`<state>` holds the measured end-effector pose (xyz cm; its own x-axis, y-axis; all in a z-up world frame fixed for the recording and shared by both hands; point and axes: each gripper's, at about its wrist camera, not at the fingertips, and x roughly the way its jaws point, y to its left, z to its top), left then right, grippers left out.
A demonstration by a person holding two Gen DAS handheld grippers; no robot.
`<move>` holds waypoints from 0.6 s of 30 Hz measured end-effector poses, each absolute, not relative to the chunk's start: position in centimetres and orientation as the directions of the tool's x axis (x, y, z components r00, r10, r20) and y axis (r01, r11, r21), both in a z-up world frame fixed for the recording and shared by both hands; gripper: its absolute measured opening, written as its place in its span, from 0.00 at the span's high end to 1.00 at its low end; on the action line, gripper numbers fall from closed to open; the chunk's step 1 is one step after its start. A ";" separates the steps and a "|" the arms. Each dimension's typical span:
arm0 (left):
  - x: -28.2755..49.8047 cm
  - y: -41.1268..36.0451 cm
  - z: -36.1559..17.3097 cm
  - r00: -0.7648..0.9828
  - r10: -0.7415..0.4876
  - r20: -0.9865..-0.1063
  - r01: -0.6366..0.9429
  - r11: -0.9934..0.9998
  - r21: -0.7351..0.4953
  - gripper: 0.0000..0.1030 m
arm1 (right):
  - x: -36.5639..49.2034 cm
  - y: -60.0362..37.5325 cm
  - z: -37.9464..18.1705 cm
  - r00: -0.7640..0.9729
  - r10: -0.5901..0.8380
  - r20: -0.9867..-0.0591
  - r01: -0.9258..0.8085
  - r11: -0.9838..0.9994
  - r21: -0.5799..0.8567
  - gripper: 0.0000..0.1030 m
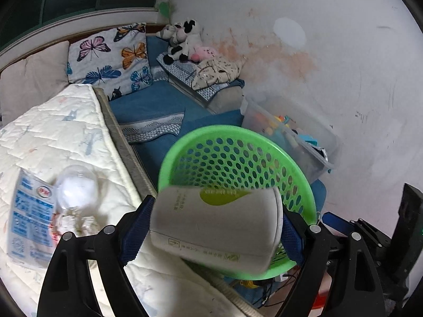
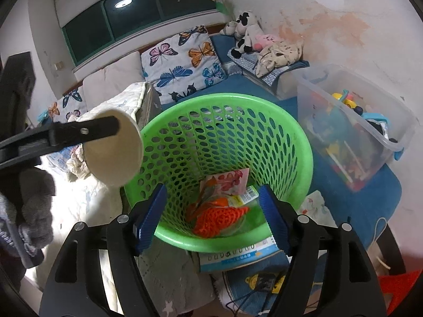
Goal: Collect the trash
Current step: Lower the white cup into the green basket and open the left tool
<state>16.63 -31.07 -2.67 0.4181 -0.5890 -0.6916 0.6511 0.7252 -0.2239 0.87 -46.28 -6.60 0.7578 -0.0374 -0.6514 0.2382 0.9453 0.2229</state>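
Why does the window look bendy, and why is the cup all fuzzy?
Right wrist view: the fisheye lens curves the window, and a ceiling light glares in its dark glass. Left wrist view: the paper cup in the left gripper sits very close to the lens, so it smears; the green basket rim behind blurs too.

The paper cup hides the green basket's floor (print blurred, unreadable).
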 end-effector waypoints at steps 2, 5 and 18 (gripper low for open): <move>16.6 -31.7 -3.1 0.407 -0.585 -0.701 0.652 0.724 -0.225 0.20 | 0.5 -46.3 -6.6 0.759 -0.033 -0.650 0.241 0.942 0.233 0.30; 16.5 -32.5 -3.5 0.397 -0.583 -0.709 0.653 0.722 -0.228 0.17 | 0.1 -46.5 -6.7 0.758 -0.033 -0.651 0.246 0.939 0.240 0.30; 16.1 -32.2 -3.6 0.393 -0.596 -0.700 0.648 0.720 -0.249 0.11 | -0.4 -45.7 -6.4 0.765 -0.016 -0.644 0.238 0.936 0.260 0.29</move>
